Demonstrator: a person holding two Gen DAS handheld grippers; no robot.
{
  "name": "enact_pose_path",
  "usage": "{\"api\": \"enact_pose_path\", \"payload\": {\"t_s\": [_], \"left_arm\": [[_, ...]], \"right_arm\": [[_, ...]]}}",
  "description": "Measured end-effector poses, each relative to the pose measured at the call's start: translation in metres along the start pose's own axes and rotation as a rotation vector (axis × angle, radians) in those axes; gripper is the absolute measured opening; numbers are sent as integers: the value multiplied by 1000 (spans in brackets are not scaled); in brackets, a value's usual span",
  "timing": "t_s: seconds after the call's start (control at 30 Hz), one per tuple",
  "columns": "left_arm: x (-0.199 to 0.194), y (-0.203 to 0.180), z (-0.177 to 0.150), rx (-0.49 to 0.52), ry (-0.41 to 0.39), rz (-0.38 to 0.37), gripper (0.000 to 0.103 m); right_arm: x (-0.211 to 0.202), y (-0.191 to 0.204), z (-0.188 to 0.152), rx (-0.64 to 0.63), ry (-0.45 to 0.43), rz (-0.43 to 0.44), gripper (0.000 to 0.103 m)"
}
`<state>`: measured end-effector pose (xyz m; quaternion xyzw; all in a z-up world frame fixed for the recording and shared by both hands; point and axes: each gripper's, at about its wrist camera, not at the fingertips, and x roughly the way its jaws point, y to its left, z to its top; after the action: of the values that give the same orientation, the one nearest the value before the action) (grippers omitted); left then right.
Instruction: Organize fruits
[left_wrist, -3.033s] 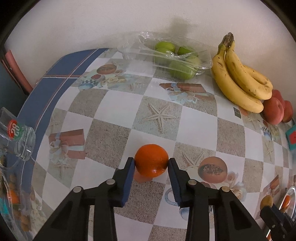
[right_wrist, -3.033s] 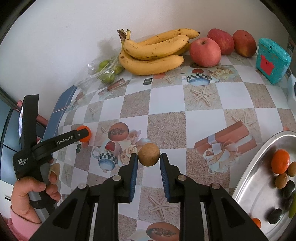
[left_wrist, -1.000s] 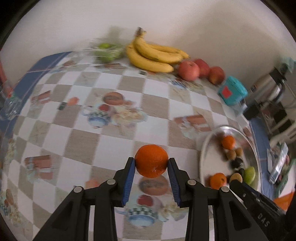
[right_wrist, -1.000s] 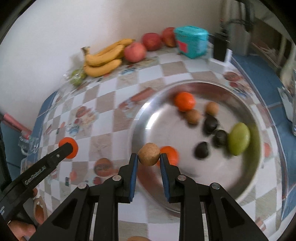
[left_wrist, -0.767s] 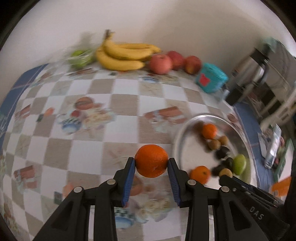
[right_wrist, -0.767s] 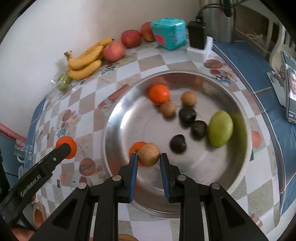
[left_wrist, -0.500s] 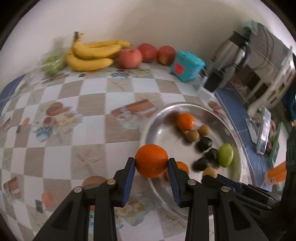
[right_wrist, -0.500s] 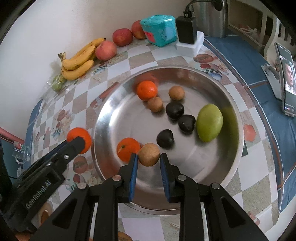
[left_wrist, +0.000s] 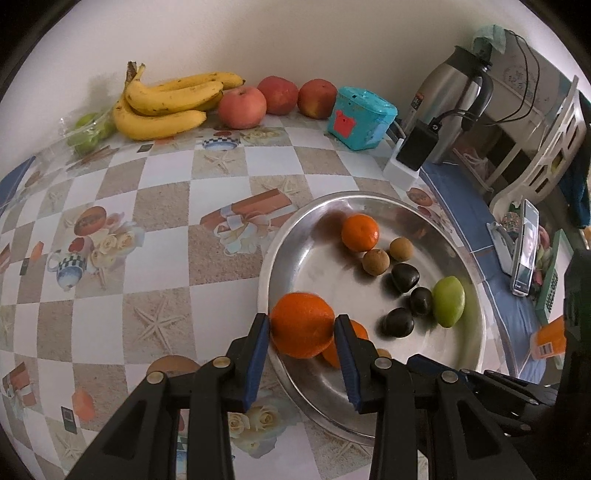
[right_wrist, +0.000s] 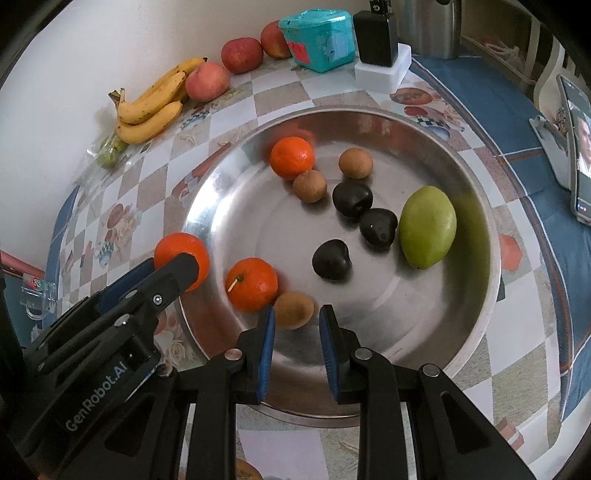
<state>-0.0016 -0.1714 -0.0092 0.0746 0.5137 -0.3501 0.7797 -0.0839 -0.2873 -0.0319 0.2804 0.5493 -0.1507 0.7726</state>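
My left gripper (left_wrist: 301, 334) is shut on an orange (left_wrist: 301, 325) and holds it over the near left rim of the round steel tray (left_wrist: 472, 354). The orange also shows in the right wrist view (right_wrist: 181, 256). My right gripper (right_wrist: 297, 330) is open over the tray (right_wrist: 476, 295); a small brown fruit (right_wrist: 293, 309) lies on the tray just ahead of its fingertips, clear of the pads. The tray holds two more oranges (right_wrist: 291, 157), two other brown fruits, three dark fruits (right_wrist: 330, 260) and a green mango (right_wrist: 427, 226).
Bananas (left_wrist: 166, 105), three apples (left_wrist: 242, 107) and bagged green fruit (left_wrist: 86, 129) line the back wall. A teal box (left_wrist: 360, 118), a charger block (left_wrist: 413, 151) and a steel flask (left_wrist: 450, 103) stand behind the tray. A phone on a stand (right_wrist: 578, 147) is at the right.
Both grippers swung right from the open table to the tray. My right gripper opened and the brown fruit now rests on the tray. My left gripper still holds the orange.
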Motion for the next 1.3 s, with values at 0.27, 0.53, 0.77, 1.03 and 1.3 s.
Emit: {"api": "enact_pose_path", "payload": {"t_s": [0.27,0.53,0.77,1.03,1.3], "left_arm": [[-6,3,2,-13,-12,4,40],[-8,29,2,-103,14,73,48],[0,56,-6,-146,101,251,50],[-2,67,-10,-175,111,272,55],[4,72,-13,-174,149,368,93]], "right_arm": [[-1,0,2,5,-9,5,26],[-18,-5,6,37,-89,31,26],[-18,-8,8,48,-91,32,26],[-15,-4,8,37,-87,35,26],[-9,-2,9,16,-80,-11,64]]}}
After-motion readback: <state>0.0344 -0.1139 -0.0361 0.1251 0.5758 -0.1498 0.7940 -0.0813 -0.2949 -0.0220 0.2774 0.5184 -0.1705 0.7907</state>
